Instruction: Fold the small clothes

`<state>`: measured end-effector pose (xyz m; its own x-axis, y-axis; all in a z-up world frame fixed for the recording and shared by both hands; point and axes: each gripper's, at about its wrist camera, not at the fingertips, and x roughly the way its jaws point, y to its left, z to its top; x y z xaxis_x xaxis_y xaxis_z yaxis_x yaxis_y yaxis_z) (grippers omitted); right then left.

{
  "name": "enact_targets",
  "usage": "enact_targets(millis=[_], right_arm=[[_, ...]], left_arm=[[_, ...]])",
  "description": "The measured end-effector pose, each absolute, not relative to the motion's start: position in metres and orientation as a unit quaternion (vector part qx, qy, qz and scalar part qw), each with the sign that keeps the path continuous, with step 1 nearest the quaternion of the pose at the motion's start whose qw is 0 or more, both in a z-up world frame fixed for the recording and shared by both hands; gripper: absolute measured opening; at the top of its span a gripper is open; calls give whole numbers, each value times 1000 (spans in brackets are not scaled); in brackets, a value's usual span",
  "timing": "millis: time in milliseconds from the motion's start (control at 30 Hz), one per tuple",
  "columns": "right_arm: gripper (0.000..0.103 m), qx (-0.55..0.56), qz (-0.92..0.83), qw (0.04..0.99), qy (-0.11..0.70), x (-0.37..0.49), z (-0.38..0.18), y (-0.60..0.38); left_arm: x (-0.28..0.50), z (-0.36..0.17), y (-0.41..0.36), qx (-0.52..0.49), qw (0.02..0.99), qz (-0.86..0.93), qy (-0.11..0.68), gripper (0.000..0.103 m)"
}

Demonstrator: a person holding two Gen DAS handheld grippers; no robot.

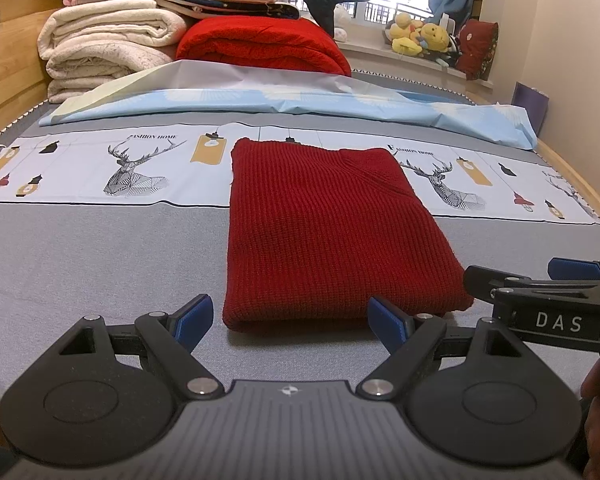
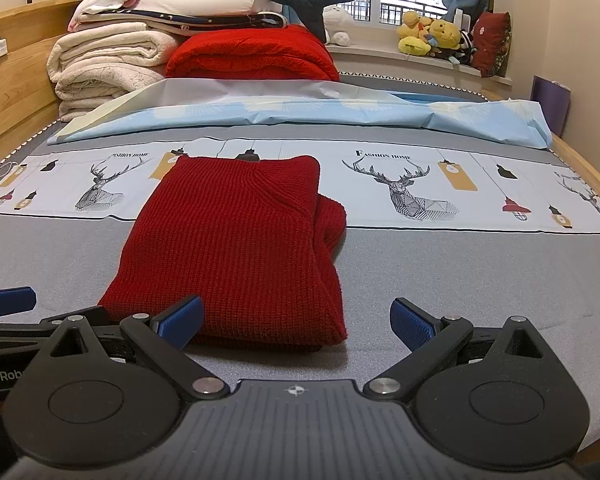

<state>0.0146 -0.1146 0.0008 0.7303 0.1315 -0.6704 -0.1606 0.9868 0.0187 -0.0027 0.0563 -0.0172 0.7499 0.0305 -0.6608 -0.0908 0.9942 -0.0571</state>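
A dark red knitted sweater (image 1: 328, 232) lies folded into a long rectangle on the grey bed cover (image 1: 100, 264). In the right wrist view the same sweater (image 2: 236, 248) shows a second layer sticking out along its right side. My left gripper (image 1: 290, 322) is open just in front of the sweater's near edge, with nothing between its blue pads. My right gripper (image 2: 296, 322) is open too, at the near right corner of the sweater, empty. The right gripper (image 1: 540, 280) also shows at the right edge of the left wrist view.
A printed sheet with deer (image 1: 136, 168) runs under the sweater's far end. Behind it lie a light blue sheet (image 1: 300, 100), a red blanket (image 1: 268, 48) and stacked white bedding (image 1: 104, 44). Plush toys (image 1: 420, 36) sit on the window sill. A wooden bed frame (image 1: 4, 76) borders the left.
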Motion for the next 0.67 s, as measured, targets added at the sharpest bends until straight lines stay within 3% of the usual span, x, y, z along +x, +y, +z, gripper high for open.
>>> enact_targets(millis=[667], right_arm=[[99,-20,78,930,359,15,1,-114]], left_arm=[[-4,-18,58,-44,935,32,350,88]])
